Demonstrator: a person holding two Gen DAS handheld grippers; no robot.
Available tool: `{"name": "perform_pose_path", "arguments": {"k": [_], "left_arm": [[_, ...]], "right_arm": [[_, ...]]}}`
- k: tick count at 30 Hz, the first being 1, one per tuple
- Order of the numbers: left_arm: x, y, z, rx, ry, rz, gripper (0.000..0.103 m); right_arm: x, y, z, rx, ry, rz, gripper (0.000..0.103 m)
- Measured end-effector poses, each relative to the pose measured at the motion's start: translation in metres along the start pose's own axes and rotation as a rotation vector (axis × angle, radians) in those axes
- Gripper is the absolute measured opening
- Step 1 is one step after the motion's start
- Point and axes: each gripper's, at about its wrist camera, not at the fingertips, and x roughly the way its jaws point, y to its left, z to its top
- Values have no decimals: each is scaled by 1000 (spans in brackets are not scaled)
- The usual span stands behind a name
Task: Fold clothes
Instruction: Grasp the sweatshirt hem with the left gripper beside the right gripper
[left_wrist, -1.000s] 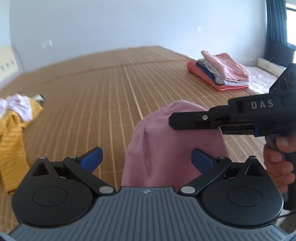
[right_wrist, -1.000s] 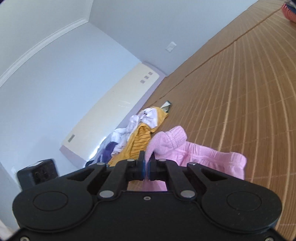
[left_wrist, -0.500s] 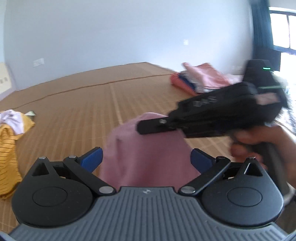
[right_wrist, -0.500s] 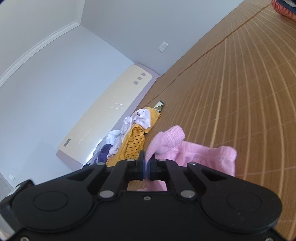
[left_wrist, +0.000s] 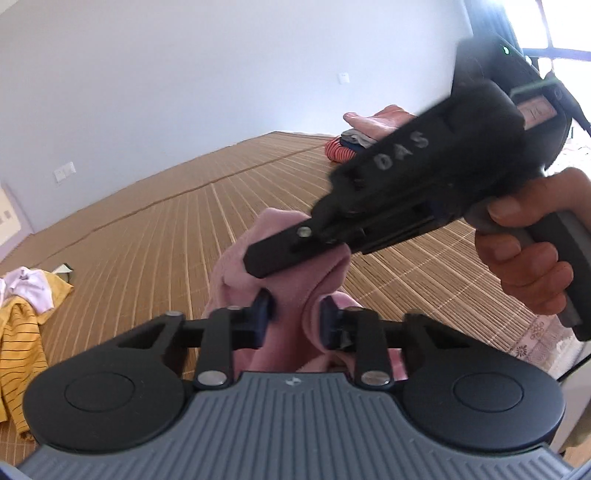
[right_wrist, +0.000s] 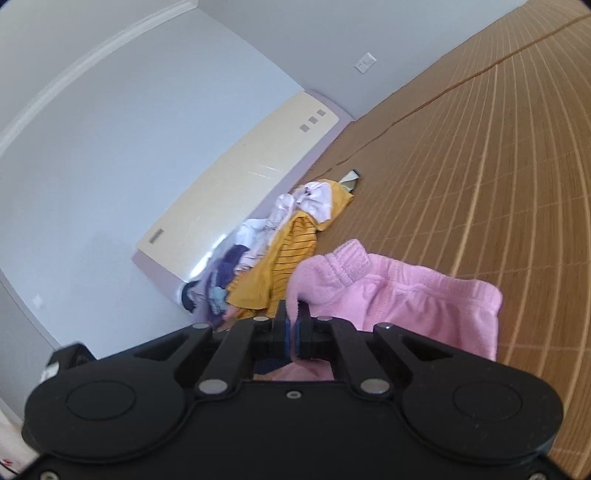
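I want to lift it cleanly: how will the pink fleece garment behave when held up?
Probably floppy: the pink fleece garment droops from the right tool and bunches between the closing left tool. Likely light. Its fuzzy surface should not slip.

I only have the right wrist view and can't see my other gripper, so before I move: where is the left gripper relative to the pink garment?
Observer: The left gripper is at the pink garment. Its jaws are closing with a bunched fold of the garment between them.
Operator: How near is that to the right gripper?
Observer: The right gripper reaches in just above and beyond that fold, on the same garment.
Operator: Is there a finished pile anywhere?
Observer: Yes, a folded stack sits far across the mat, toward the wall.
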Motion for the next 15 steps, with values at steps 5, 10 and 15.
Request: {"name": "perform_pose_path", "arguments": {"k": [5,10,15], "left_arm": [[-10,22,0,-4,-51,63,16],[-18,59,-3,-139,-55,55,15],[-35,74,-4,-207,-64,45,15]], "right_arm": [[-2,-4,-2,25,-22,-5,24],[-12,-5,2,-34,-54,-171,45],[8,-10,-9,-162,15,-423,67]]}}
